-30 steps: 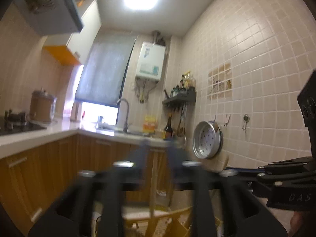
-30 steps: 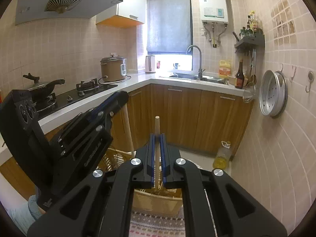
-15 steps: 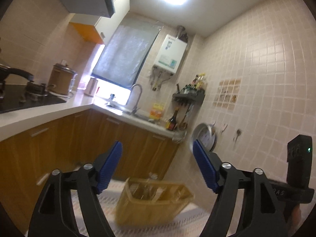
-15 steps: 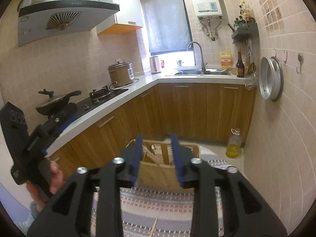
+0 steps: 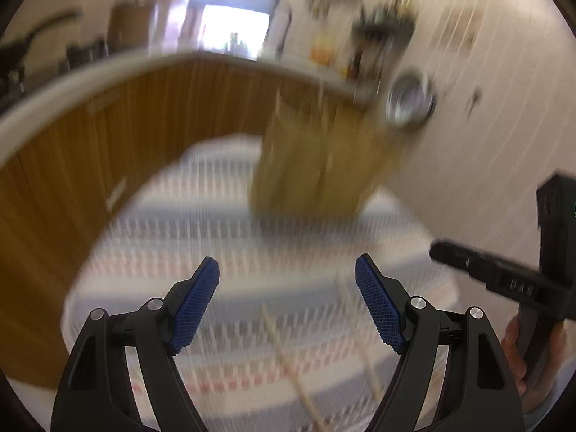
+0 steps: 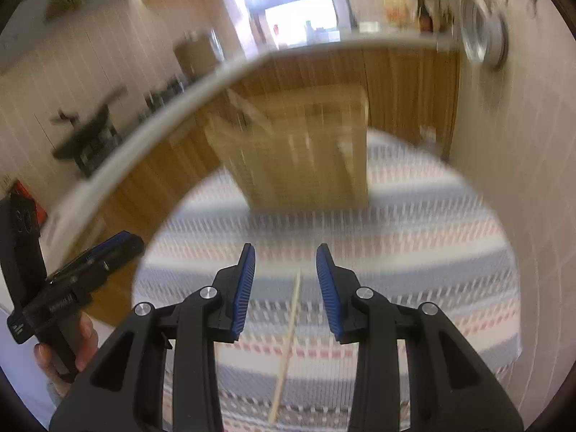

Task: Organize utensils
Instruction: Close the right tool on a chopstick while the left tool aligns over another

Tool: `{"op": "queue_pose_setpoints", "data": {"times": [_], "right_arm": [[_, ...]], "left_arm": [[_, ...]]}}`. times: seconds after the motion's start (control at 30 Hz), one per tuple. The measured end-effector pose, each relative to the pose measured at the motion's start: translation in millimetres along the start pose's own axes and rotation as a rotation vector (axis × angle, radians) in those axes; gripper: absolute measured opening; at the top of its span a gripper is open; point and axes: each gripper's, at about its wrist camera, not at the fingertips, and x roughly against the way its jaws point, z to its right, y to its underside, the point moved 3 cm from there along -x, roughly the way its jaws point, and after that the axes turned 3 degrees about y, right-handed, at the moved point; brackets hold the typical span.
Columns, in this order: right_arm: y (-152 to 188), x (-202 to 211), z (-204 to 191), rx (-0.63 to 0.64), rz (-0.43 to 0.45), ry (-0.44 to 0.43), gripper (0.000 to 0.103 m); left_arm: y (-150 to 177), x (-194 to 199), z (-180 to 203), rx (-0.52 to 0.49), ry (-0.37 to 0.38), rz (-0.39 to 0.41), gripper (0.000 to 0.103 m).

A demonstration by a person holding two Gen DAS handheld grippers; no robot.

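**Both grippers spread above the striped cloth, chopsticks lying loose**

Heavy motion blur across both wrist views. Left gripper spread wide, blue ribbed pads far apart, nothing between them. Right gripper parted more narrowly, also empty, blue pads on either side of the line of a thin pale wooden chopstick, though well above it rather than touching.

Lying flat on the round table's striped grey, white and red cloth: that chopstick, running roughly along the gripper's axis. In the left view, two pale wooden sticks smeared by blur on the same cloth, near the bottom edge, between and below the spread fingers.

Standing at the far side of the table: a tan woven basket, contents too blurred to tell; seen also in the left view.

Behind, wooden kitchen cabinets under a pale countertop, and a round metal steamer tray hanging on the tiled wall.
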Motion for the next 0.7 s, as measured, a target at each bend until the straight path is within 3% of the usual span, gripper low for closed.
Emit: {"op": "queue_pose_setpoints", "data": {"times": [0.13,0.2,0.33,0.37,0.4,0.53,0.7], "right_arm": [[22.6,-44.4,1.0,-0.025,-0.13,-0.012,0.032],[27.0,-58.4,0.8,-0.023,-0.158,0.015,0.032],[26.3,-78.1,-1.4,-0.028,-0.194,0.029,0.03],[26.6,-83.8,-2.1,-0.029,-0.199,0.039,0.029],[26.6,-88.4,-3.0,-0.028,-0.206,0.047,0.028],[22.2,-106.6,-4.3,-0.031,-0.239,0.046,0.019],[22.0,-112.1,-12.4,0.053,-0.217,0.124,0.005]], "left_arm": [[25.0,-37.1,-9.8,0.056,-0.007,-0.162,0.062],[29.3,-44.3,-11.5,0.049,-0.023,-0.19,0.056],[34.7,-56.4,-12.6,-0.002,-0.12,-0.208,0.045],[38.5,-60.9,-14.3,-0.01,-0.13,-0.225,0.034],[39.4,-65.4,-10.2,-0.013,-0.135,-0.232,0.032],[44.9,-69.9,-9.1,-0.051,-0.185,-0.212,0.03],[44.1,-73.1,-1.1,-0.094,-0.22,-0.202,0.029]]}}
